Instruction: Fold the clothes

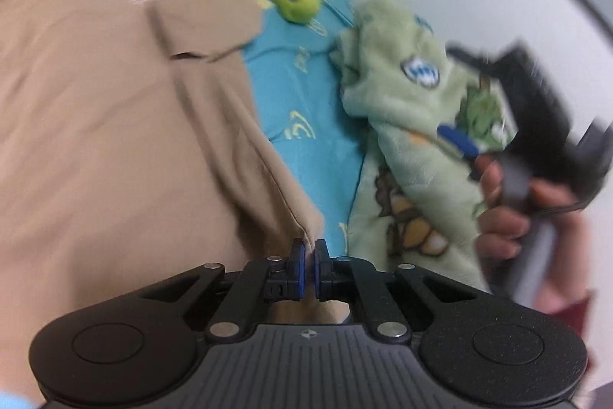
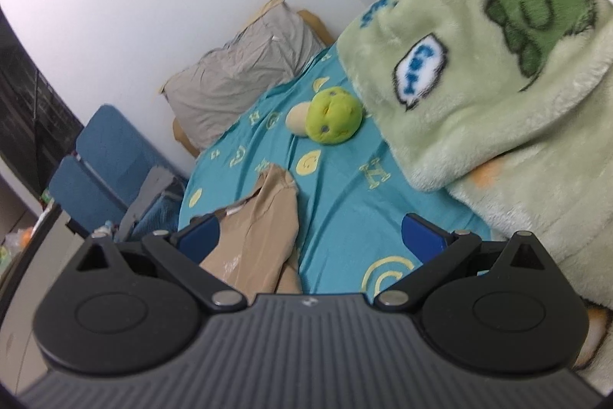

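A tan garment lies spread over the left of the bed in the left wrist view. My left gripper is shut on its near edge, and the cloth runs up from between the blue pads. In the right wrist view the same tan garment lies crumpled on the teal sheet, partly between the fingers. My right gripper is open and holds nothing. The left wrist view also shows it blurred at the right, with one blue fingertip over the fleece and a hand on its handle.
A pale green fleece blanket with dinosaur prints is heaped on the right of the bed. A green plush toy sits on the sheet beyond the garment. A grey pillow leans on the wall, and a blue chair stands at the left bedside.
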### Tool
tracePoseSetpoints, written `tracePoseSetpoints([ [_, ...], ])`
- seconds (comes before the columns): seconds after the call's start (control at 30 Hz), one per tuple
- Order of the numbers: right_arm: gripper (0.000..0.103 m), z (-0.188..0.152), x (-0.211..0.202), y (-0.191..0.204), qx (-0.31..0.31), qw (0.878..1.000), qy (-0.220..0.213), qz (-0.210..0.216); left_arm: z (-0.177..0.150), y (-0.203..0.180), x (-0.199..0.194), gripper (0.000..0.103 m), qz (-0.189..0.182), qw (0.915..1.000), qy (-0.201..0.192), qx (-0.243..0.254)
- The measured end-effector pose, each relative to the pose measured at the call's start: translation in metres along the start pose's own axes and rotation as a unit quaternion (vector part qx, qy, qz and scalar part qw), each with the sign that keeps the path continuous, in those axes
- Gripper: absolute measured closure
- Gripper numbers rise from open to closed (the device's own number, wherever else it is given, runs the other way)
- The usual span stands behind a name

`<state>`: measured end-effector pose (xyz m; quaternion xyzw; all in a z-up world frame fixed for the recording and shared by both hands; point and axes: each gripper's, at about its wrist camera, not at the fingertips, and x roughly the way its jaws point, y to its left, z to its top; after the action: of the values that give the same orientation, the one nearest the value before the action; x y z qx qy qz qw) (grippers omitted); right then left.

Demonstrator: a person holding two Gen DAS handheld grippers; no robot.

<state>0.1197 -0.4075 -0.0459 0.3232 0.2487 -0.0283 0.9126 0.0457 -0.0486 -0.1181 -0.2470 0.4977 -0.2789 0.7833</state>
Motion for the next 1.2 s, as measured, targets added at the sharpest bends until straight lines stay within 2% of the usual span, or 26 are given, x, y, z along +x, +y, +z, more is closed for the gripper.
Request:
tracePoseSetpoints([
  [0.13, 0.000, -0.005, 0.008, 0.009, -0.020, 1.000, 0.023, -0.001, -0.003, 0.035, -0.023, 0.098, 0.060, 0.9980, 0.005, -0.017],
  [0.23, 0.000, -0.009, 0.010, 0.018, -0.039, 0.999, 0.031, 0.001, -0.005, 0.055, -0.013, 0.098, 0.114, 0.9927, 0.035, -0.018],
  [0.37, 0.000, -0.016, 0.012, 0.032, -0.068, 0.997, 0.037, -0.007, -0.006, 0.056, 0.002, 0.097, 0.149, 0.9870, 0.059, 0.006],
  [0.4, 0.000, -0.018, 0.012, 0.035, -0.074, 0.996, 0.039, -0.008, -0.005, 0.054, 0.001, 0.090, 0.153, 0.9865, 0.059, 0.011],
  [0.43, 0.000, -0.020, 0.011, 0.037, -0.079, 0.996, 0.039, -0.009, -0.003, 0.052, 0.000, 0.078, 0.155, 0.9860, 0.058, 0.015],
  [0.53, 0.000, -0.021, 0.007, 0.043, -0.086, 0.996, 0.032, -0.005, 0.005, 0.042, -0.009, 0.057, 0.173, 0.9833, 0.038, 0.043],
  [0.57, 0.000, -0.020, 0.006, 0.045, -0.088, 0.996, 0.029, -0.005, 0.012, 0.036, -0.011, 0.053, 0.186, 0.9800, 0.024, 0.066],
  [0.63, 0.000, -0.021, 0.004, 0.049, -0.091, 0.996, 0.024, -0.001, 0.029, 0.024, -0.008, 0.036, 0.206, 0.9713, -0.005, 0.120],
  [0.7, 0.000, -0.021, 0.005, 0.052, -0.097, 0.995, 0.020, -0.003, 0.051, 0.012, 0.003, 0.025, 0.213, 0.9599, -0.032, 0.179],
  [0.77, 0.000, -0.021, 0.008, 0.053, -0.096, 0.995, 0.019, -0.006, 0.073, 0.000, 0.014, 0.023, 0.220, 0.9442, -0.058, 0.238],
  [0.83, 0.000, -0.022, 0.012, 0.051, -0.091, 0.996, 0.025, -0.004, 0.095, -0.011, 0.044, 0.023, 0.236, 0.9219, -0.067, 0.300],
  [0.97, 0.000, -0.025, 0.025, 0.041, -0.078, 0.996, 0.041, -0.015, 0.126, -0.025, 0.105, 0.025, 0.260, 0.8700, -0.059, 0.415],
  [1.03, 0.000, -0.026, 0.035, 0.035, -0.064, 0.996, 0.052, -0.022, 0.134, -0.020, 0.136, 0.030, 0.270, 0.8458, -0.041, 0.458],
  [1.1, 0.000, -0.026, 0.045, 0.035, -0.054, 0.997, 0.058, -0.023, 0.141, -0.010, 0.161, 0.035, 0.282, 0.8281, -0.011, 0.485],
  [1.13, 0.000, -0.026, 0.049, 0.034, -0.048, 0.997, 0.062, -0.023, 0.145, -0.005, 0.172, 0.038, 0.287, 0.8219, 0.001, 0.492],
  [1.17, 0.000, -0.026, 0.054, 0.034, -0.043, 0.997, 0.065, -0.024, 0.148, -0.001, 0.177, 0.038, 0.283, 0.8206, 0.008, 0.496],
  [1.2, 0.000, -0.025, 0.059, 0.033, -0.038, 0.997, 0.068, -0.024, 0.153, 0.002, 0.178, 0.038, 0.272, 0.8238, 0.006, 0.497],
])
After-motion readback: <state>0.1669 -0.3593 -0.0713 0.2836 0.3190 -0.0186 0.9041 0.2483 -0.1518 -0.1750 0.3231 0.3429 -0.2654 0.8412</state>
